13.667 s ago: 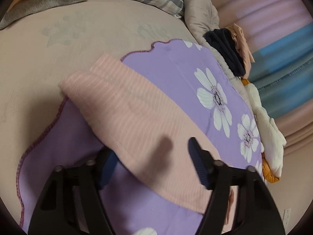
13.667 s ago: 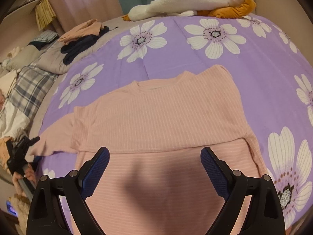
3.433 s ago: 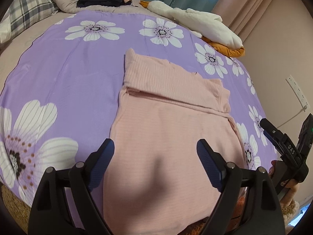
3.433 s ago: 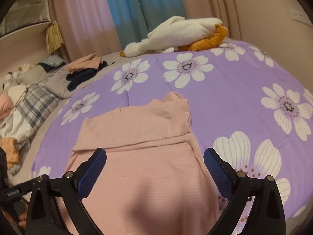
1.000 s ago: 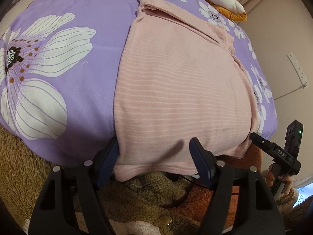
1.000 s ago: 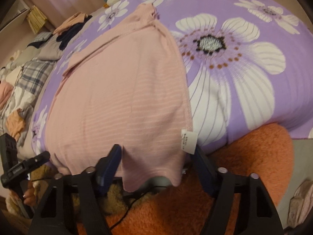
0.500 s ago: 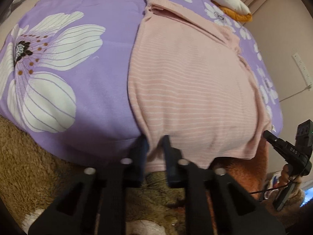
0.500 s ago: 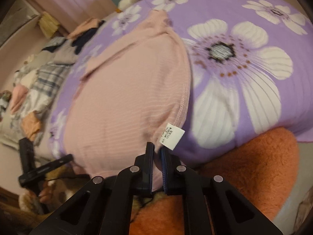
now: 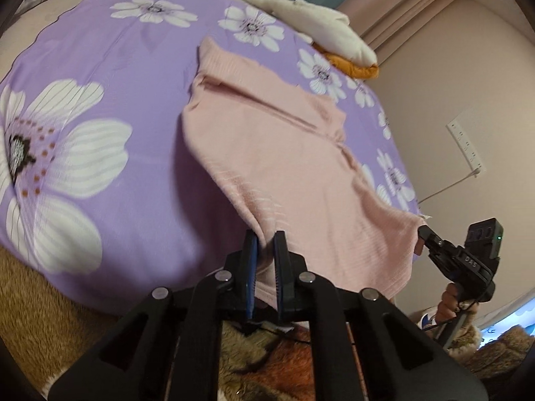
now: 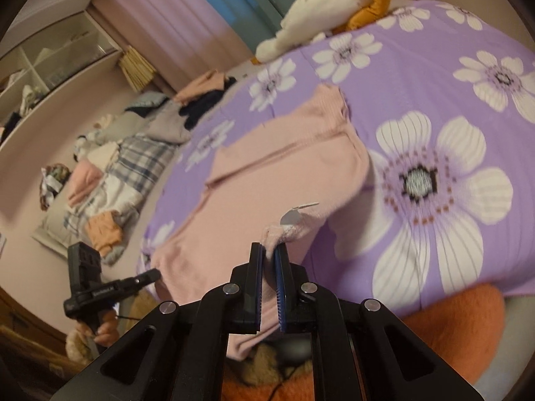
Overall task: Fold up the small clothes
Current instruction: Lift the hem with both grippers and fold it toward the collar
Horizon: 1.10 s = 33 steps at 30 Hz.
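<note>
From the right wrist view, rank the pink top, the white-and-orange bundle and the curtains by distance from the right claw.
1. pink top: pinched in the right claw.
2. white-and-orange bundle: far edge of the bed.
3. curtains: behind the bed.

Shirt on the bedspread ahead of the fingers, its near hem between them, toy far beyond, pillows far left
</note>
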Available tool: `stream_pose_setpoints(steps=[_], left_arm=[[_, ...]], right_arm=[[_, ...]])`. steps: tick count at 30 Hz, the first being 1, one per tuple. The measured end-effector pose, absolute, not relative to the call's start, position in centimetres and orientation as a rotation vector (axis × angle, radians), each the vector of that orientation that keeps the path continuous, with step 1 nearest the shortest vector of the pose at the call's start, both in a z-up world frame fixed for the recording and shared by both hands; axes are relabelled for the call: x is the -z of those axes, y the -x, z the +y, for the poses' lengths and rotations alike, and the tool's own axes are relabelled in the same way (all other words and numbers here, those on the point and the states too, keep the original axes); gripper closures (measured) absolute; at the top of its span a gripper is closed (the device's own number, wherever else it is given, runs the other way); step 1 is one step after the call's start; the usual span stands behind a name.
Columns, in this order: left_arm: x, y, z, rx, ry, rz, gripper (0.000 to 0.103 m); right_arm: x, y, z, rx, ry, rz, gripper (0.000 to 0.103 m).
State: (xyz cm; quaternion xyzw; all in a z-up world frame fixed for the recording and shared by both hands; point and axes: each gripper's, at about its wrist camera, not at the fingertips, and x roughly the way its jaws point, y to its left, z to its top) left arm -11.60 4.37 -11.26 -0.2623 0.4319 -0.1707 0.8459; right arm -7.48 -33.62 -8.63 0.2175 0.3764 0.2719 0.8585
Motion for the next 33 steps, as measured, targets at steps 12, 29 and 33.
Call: stream_pose_setpoints(steps=[12, 29, 33], left_arm=[[8.5, 6.8, 5.7, 0.344, 0.580, 0.814, 0.095], [6.6, 2.8, 8.3, 0.339, 0.616, 0.761, 0.103], [6.4, 1.7, 9.0, 0.346, 0.650, 0.742, 0.103]], right_arm=[[6.4, 2.3, -34.2, -0.580, -0.507, 0.675, 0.097], [3.4, -4.5, -32.3, -0.532, -0.465, 0.817, 0.097], [2.7, -5.9, -31.1, -0.541, -0.447, 0.836, 0.099]])
